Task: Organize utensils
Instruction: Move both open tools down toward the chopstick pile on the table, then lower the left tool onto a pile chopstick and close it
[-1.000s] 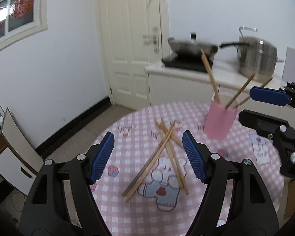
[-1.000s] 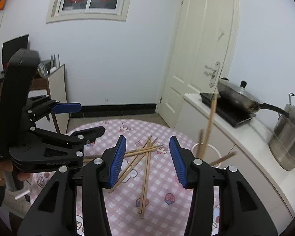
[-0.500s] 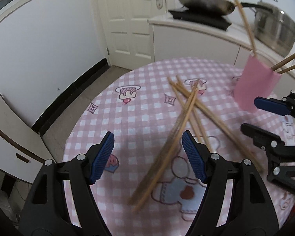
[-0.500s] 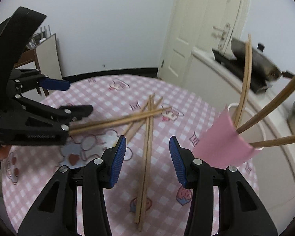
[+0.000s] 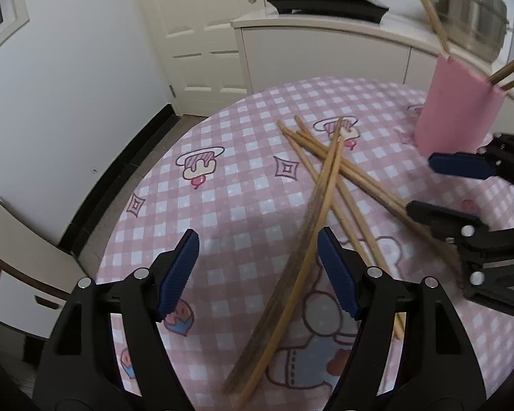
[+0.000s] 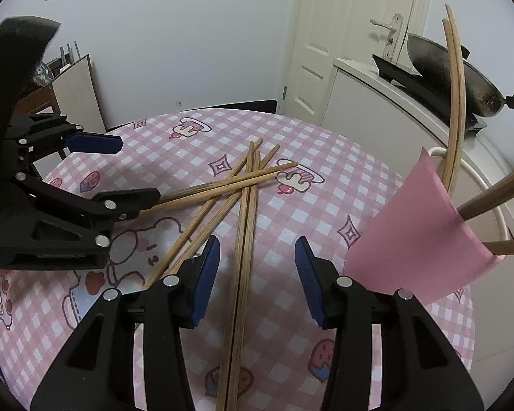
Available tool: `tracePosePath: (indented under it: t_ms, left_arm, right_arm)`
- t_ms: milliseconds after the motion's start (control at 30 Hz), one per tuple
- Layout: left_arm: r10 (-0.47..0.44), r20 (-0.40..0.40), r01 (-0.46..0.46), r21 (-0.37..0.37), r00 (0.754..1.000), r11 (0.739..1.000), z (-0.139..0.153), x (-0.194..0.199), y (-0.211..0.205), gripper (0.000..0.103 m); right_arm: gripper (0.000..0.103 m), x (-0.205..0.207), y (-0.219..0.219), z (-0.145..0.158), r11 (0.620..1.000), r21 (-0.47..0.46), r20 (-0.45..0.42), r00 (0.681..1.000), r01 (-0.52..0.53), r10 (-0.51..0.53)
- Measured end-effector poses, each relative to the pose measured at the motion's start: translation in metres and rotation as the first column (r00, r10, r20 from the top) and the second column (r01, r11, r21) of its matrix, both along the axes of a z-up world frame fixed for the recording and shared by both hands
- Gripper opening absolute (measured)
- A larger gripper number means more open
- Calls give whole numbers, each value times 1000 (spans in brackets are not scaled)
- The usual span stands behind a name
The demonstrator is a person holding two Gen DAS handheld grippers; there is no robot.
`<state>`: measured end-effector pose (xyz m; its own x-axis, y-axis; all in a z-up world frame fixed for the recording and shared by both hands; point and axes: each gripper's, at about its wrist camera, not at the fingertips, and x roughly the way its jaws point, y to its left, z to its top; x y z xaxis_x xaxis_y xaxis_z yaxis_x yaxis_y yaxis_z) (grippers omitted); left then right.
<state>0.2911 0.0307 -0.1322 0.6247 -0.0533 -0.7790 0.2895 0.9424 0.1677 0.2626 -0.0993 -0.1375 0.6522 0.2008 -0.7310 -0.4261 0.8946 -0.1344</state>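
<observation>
Both grippers have dropped closer to the pink checked tablecloth (image 6: 325, 157). Six loose chopsticks (image 6: 246, 212) lie crossed on it; three more stand in the pink cup (image 5: 457, 116). Left gripper (image 5: 258, 267) hangs spread wide, right gripper (image 6: 257, 274) partly spread, both pinching nothing, above the pile.

Both the left gripper (image 5: 257, 270) and the right gripper (image 6: 257, 277) point steeply downward, jaws parted and empty.
</observation>
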Motion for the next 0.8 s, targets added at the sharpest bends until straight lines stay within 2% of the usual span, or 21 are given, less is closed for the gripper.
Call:
tracePosePath:
  t_ms: [200, 500, 600, 700, 800]
  left_arm:
    - [-6, -17, 6, -1, 1000, 1000, -6, 10, -3, 71]
    - [-40, -23, 41, 40, 999, 998, -5, 20, -19, 71]
    - [-69, -40, 71, 53, 997, 996, -7, 17, -25, 68]
    - [-62, -59, 68, 108, 996, 992, -18, 22, -29, 54]
    - [-40, -85, 44, 40, 996, 998, -16, 29, -23, 48]
  right_arm:
    - [43, 5, -3, -4, 1000, 14, -11, 1000, 3, -3]
    - [43, 13, -5, -7, 1000, 25, -25, 1000, 4, -3]
    - [43, 15, -5, -9, 1000, 27, -34, 999, 3, -2]
    - [43, 15, -5, -11, 1000, 26, -42, 999, -1, 2]
    - [43, 15, -5, -12, 1000, 31, -44, 999, -1, 2]
